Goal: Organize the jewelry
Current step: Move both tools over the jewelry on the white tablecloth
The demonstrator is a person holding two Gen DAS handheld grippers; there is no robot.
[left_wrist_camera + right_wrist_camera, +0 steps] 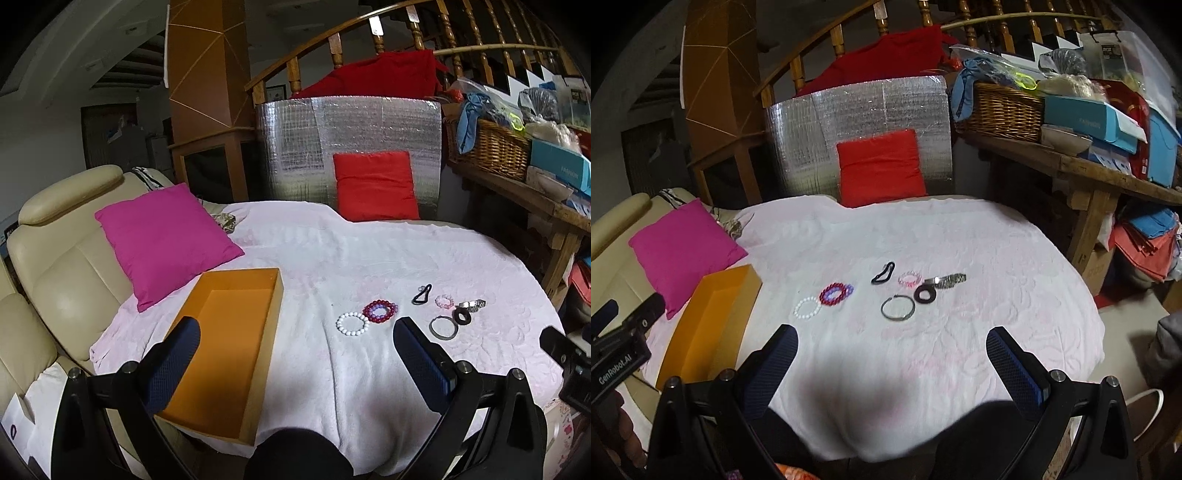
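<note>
"GenRobot.AI" is printed on the left claw (613,332); both it and the right claw (892,354) gape wide, empty, above the blanket (960,240).

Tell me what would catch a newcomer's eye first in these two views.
Probably the bright magenta pillow on the cream sofa at the left, and the empty orange box lying just in front of it on the pale pink blanket. To the right of the box, a small cluster of jewelry lies on the blanket, led by a white bead bracelet touching a red and purple bead bracelet.
</note>
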